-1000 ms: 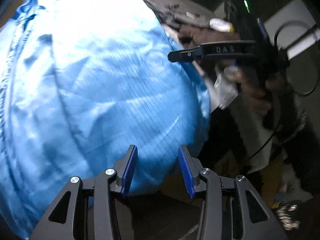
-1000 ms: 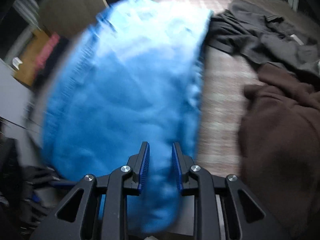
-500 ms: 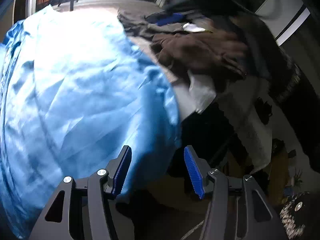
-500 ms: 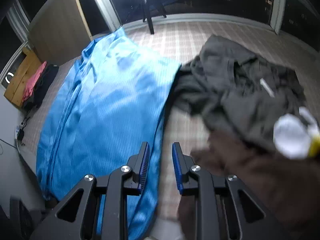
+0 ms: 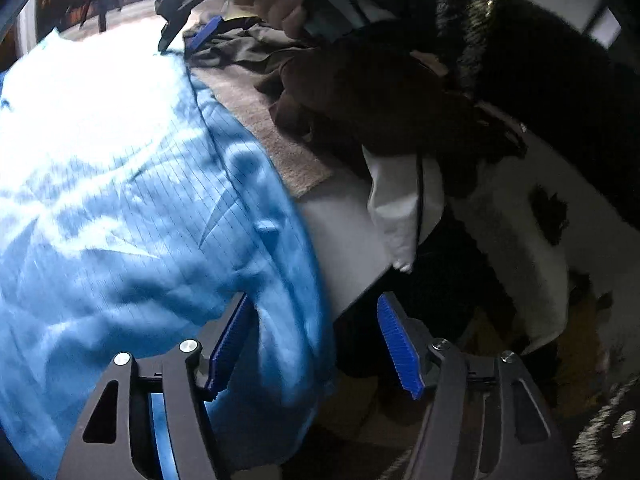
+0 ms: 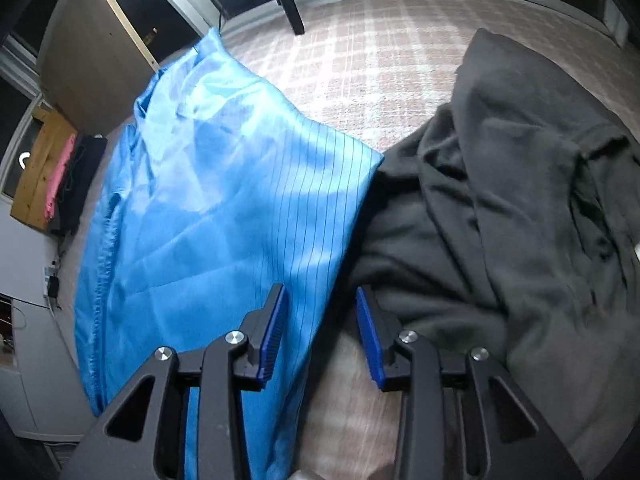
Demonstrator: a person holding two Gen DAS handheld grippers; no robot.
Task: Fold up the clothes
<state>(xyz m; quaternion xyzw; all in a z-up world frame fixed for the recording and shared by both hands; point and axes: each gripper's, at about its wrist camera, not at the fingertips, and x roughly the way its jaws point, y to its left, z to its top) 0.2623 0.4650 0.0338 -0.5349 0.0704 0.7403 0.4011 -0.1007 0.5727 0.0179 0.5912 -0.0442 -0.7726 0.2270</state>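
Observation:
A shiny blue pinstriped garment lies spread over the bed, its near edge hanging over the side. It also shows in the right wrist view. My left gripper is open at that hanging edge, with blue cloth between its jaws. My right gripper is open just above the garment's right edge, holding nothing; it also shows at the top of the left wrist view, over the garment's far edge.
A dark grey garment lies bunched to the right on the checked bedspread. A brown garment lies beside the blue one. A wooden shelf stands left of the bed. The person's body fills the right of the left wrist view.
Both grippers have opened wider. The right gripper has let go of the blue garment, pulled back and moved toward its right edge. The garment now lies flat on the bed.

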